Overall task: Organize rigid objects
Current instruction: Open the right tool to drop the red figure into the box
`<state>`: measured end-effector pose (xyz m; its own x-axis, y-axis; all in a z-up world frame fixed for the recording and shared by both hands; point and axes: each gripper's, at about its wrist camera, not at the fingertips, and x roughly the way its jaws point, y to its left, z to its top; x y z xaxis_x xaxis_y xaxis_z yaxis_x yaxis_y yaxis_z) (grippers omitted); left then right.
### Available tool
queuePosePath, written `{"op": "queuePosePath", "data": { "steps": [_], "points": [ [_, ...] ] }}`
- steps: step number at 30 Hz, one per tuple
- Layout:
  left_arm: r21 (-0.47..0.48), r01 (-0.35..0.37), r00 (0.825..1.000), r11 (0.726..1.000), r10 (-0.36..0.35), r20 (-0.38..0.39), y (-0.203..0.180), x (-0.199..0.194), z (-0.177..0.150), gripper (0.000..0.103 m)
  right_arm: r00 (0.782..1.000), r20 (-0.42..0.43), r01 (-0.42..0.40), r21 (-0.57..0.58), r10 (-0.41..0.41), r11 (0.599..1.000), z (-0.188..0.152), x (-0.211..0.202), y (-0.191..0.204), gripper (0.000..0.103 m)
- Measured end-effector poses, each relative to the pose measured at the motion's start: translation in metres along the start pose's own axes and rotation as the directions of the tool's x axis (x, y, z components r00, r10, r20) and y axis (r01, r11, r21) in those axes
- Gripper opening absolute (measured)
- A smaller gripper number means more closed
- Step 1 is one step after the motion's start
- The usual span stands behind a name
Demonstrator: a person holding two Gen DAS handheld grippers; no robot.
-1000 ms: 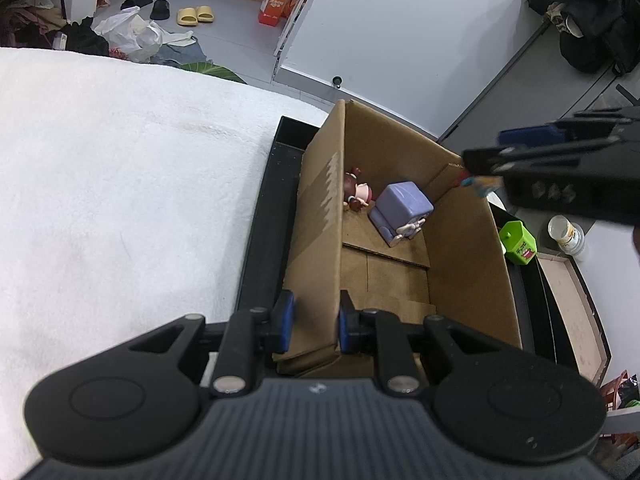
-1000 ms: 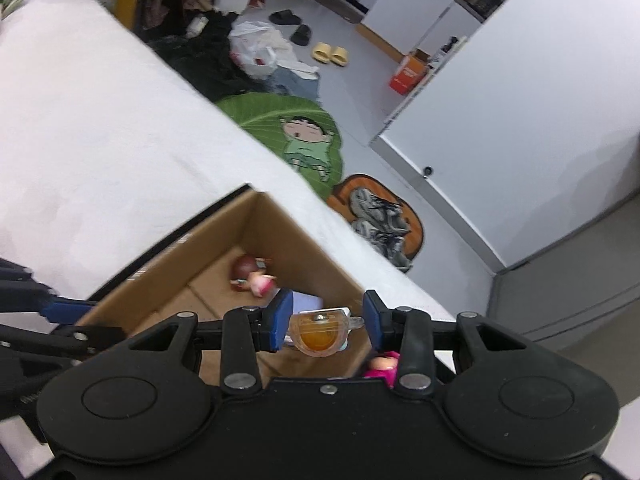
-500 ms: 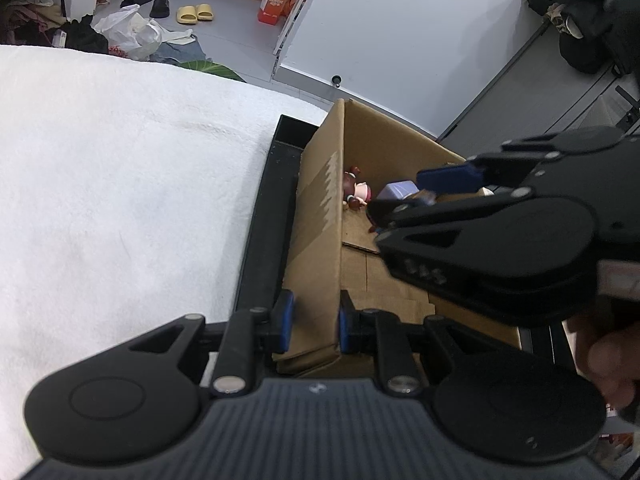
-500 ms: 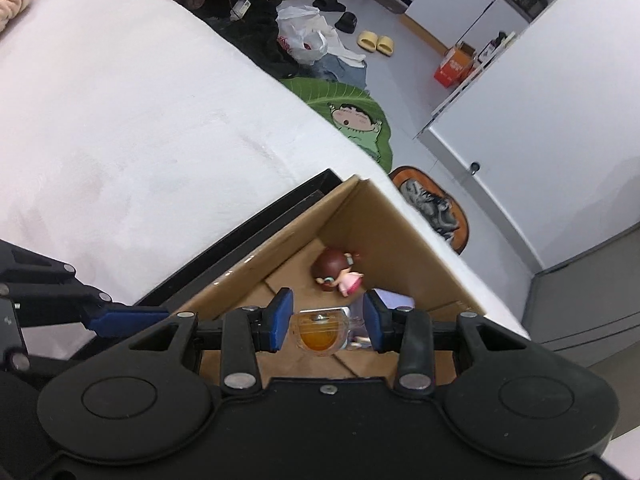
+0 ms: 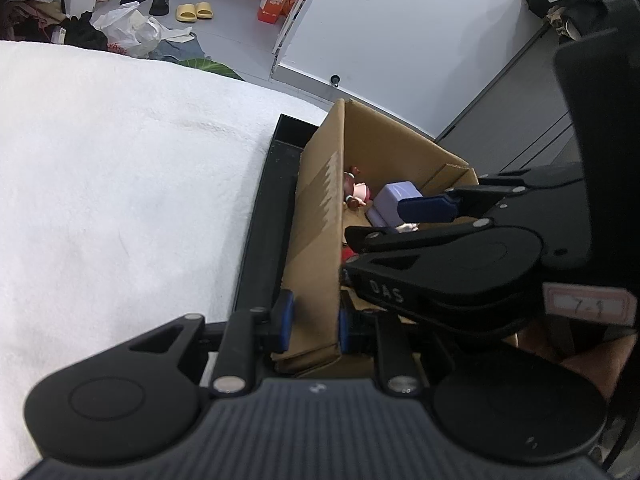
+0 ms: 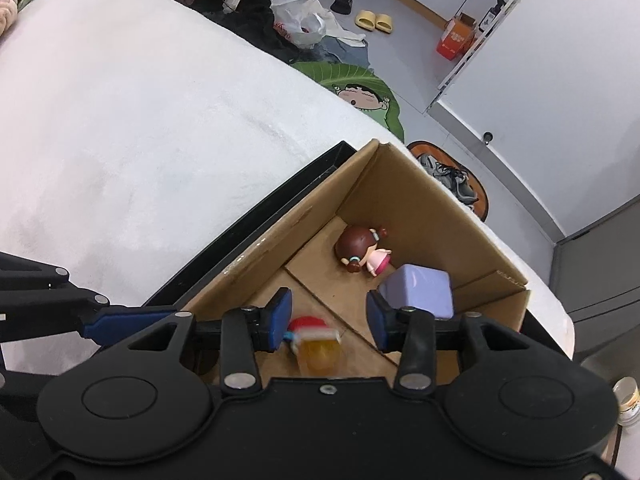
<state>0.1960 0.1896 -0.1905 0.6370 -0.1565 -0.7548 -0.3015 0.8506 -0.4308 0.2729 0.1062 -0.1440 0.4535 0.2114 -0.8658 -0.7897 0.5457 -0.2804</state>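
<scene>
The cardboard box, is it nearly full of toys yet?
Not full. The cardboard box holds a doll, a purple cube and a small orange toy, lying below the open right tongs. The left tongs grip the box wall. Outside it, only a white bottle shows.

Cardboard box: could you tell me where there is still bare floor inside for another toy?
In the cardboard box, bare floor lies along the left wall, before the doll. The far right corner, by the purple cube, is crowded.

A lived-in home: yellow slippers (image 6: 374,22) and black slippers (image 5: 149,1) on the grey floor, a cartoon leaf rug (image 6: 360,92), clothes heaped beside a white-covered surface (image 6: 120,120)
</scene>
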Motion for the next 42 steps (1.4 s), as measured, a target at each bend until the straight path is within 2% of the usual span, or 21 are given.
{"op": "queuePosePath", "data": {
  "steps": [8, 16, 21, 26, 34, 42],
  "points": [
    [0.001, 0.000, 1.000, 1.000, 0.000, 0.001, 0.001, 0.000, -0.001, 0.020, 1.000, -0.006, 0.016, -0.019, -0.017, 1.000, -0.004, -0.018, -0.009, 0.042],
    [0.003, -0.002, 1.000, 1.000, 0.002, 0.003, 0.000, -0.001, 0.000, 0.020, 0.999, 0.030, 0.019, 0.010, -0.019, 1.000, -0.012, -0.044, -0.026, 0.043],
    [0.005, -0.003, 1.000, 1.000, 0.003, 0.002, -0.001, -0.001, 0.000, 0.020, 0.998, 0.061, 0.033, 0.053, -0.036, 0.998, -0.023, -0.058, -0.040, 0.053],
    [0.012, -0.007, 1.000, 1.000, 0.007, 0.007, -0.002, -0.002, -0.002, 0.020, 0.994, 0.102, 0.029, 0.109, -0.040, 0.994, -0.034, -0.072, -0.060, 0.056],
    [0.010, -0.009, 1.000, 1.000, 0.009, 0.007, -0.002, -0.002, -0.002, 0.020, 0.991, 0.099, 0.066, 0.184, -0.085, 0.981, -0.064, -0.075, -0.102, 0.059],
    [0.011, -0.011, 1.000, 1.000, 0.011, 0.003, -0.003, -0.002, -0.002, 0.020, 0.990, 0.074, 0.093, 0.279, -0.118, 0.956, -0.103, -0.060, -0.137, 0.059]
  ]
}}
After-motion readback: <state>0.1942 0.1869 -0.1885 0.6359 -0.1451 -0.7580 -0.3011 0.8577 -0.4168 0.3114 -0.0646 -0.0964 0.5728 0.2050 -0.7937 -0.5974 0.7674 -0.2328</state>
